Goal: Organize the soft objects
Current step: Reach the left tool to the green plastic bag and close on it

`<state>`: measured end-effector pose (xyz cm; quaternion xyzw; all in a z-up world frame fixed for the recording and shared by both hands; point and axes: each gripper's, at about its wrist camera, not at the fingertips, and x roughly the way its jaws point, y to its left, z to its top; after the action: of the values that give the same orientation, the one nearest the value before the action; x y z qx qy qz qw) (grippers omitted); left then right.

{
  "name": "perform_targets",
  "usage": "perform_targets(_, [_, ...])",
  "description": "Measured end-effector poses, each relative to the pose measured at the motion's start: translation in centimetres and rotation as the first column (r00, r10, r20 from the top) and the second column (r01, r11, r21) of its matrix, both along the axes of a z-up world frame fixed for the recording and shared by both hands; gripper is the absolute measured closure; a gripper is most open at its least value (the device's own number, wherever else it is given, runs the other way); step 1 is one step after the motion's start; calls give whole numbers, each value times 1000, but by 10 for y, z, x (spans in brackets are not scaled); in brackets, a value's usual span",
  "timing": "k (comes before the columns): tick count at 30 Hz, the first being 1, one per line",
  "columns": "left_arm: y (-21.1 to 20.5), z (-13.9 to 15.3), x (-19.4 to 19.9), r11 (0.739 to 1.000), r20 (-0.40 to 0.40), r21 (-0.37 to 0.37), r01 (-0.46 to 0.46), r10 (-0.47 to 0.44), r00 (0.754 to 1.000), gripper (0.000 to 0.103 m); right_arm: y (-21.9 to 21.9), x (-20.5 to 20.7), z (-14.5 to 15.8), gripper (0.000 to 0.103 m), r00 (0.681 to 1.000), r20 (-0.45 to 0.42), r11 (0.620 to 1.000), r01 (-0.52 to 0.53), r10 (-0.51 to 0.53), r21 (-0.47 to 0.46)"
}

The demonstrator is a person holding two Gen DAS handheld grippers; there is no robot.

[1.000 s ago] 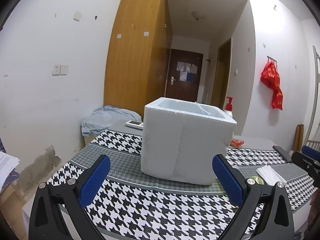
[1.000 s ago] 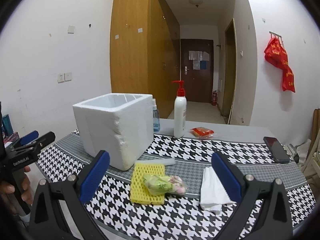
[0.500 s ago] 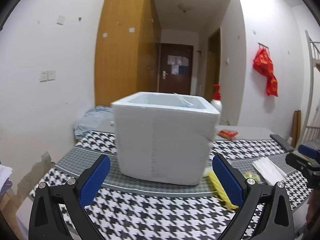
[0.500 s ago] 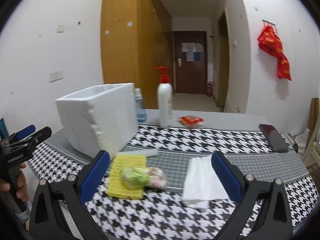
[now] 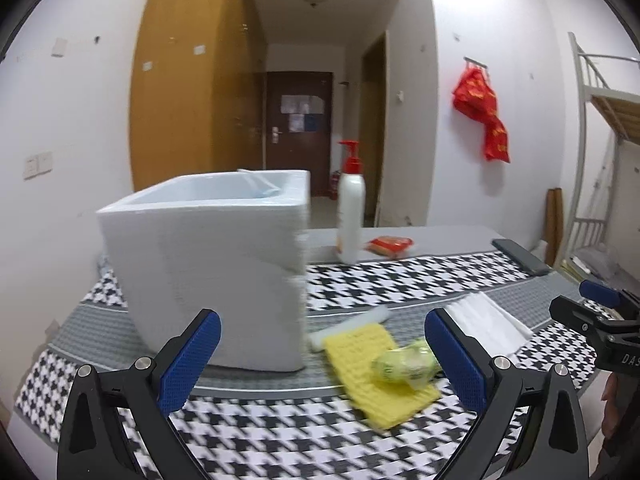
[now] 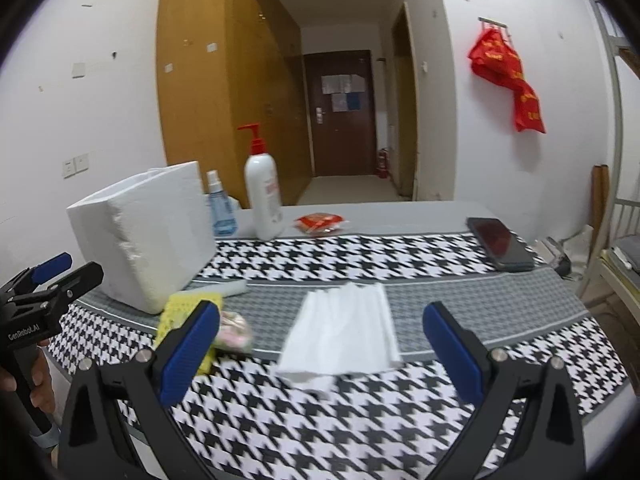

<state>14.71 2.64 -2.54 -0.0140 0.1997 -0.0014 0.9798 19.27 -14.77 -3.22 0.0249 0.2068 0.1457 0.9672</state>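
A white foam box (image 5: 208, 268) (image 6: 140, 236) stands open-topped on the houndstooth table. To its right lies a yellow sponge cloth (image 5: 374, 364) (image 6: 180, 308) with a green-and-pink wrapped soft bundle (image 5: 404, 364) (image 6: 234, 330) on it. A folded white tissue (image 6: 344, 332) (image 5: 486, 326) lies further right. My left gripper (image 5: 322, 360) is open, empty, aimed between box and sponge. My right gripper (image 6: 320, 352) is open, empty, with the tissue just ahead between its fingers.
A white pump bottle with red top (image 6: 262, 196) (image 5: 351, 216), a blue spray bottle (image 6: 219, 210), a red packet (image 6: 320, 222) (image 5: 388, 245) and a black phone (image 6: 500, 244) (image 5: 520, 258) sit toward the table's back. A small white foam strip (image 5: 352, 326) lies behind the sponge.
Both grippers have swung to the right: the left view now takes in the sponge and bundle, the right view centres on the tissue. Both stay open.
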Motion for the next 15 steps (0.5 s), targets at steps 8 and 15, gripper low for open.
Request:
perform_targets(8, [-24, -4, 16, 994, -55, -18, 111, -112, 992, 1, -15, 5, -7, 0, 999, -33, 999, 38, -38, -2])
perform_targets(15, [-40, -13, 33, 987, -109, -29, 159, -161, 981, 1, -17, 23, -16, 0, 996, -86, 999, 37, -39, -17])
